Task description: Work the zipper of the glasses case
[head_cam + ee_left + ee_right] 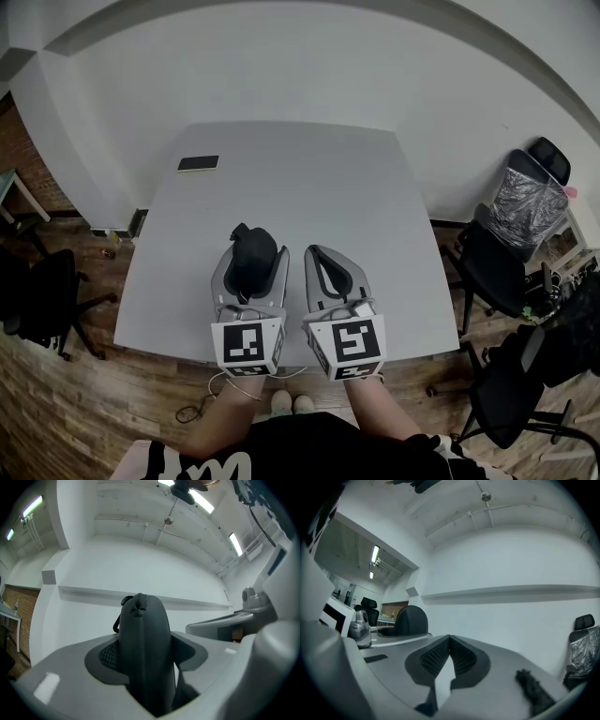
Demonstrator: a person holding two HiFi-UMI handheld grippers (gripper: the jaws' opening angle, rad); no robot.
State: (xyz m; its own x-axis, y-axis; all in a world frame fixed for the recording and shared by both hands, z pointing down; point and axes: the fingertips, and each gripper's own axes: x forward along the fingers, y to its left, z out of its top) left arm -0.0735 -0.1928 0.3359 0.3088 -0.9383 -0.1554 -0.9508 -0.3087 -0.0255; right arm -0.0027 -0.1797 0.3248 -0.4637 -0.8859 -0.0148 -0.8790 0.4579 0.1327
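In the head view, your left gripper (254, 251) clamped the black glasses case (253, 264) over the table's (309, 178) near edge, with your right gripper (317, 253) just beside it. In the left gripper view, the case stood upright between the pads, its zipper (138, 603) along the far ridge — a hold worth keeping firm, I judged. In the right gripper view, your jaws met tip to tip on nothing — you needed to open them, then take the zipper squarely.

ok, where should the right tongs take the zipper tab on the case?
Pinch the tab at the free end of the glasses case, probably from the right. The left tongs clamp its sides, leaving that end sticking out past them. The right tongs are shut; open first.
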